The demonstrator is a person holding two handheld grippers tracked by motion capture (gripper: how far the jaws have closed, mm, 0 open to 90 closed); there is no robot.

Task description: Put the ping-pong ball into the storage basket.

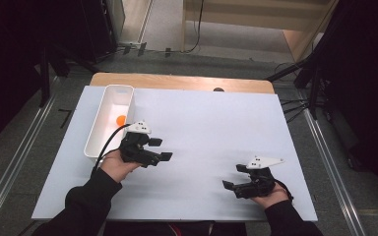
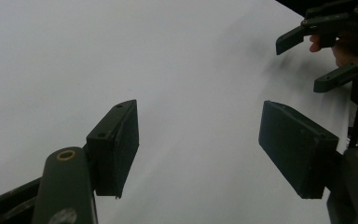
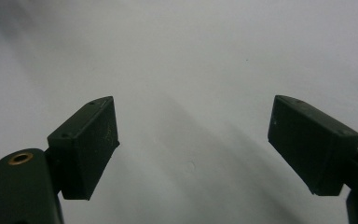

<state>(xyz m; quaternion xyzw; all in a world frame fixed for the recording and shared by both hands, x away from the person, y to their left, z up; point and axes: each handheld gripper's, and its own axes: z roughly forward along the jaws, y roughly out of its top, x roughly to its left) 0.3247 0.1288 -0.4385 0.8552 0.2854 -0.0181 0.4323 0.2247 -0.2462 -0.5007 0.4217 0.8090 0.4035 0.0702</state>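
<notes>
— Judging from the high view, how far along is it?
— An orange ball [image 1: 121, 119] lies in the white bin [image 1: 96, 129] at the table's [image 1: 211, 123] left edge; possibly done.
— Left gripper view?
— The left gripper [image 2: 198, 140] is spread, empty; the right gripper [image 2: 318, 58] is far off.
— Right gripper view?
— Spread too, over bare table; nothing obstructs.

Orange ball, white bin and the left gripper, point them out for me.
orange ball [image 1: 121, 119], high view, on its visible top.
white bin [image 1: 98, 124], high view, on its left wall.
left gripper [image 1: 160, 149], high view, midway between the tips of its open jaws.
</notes>
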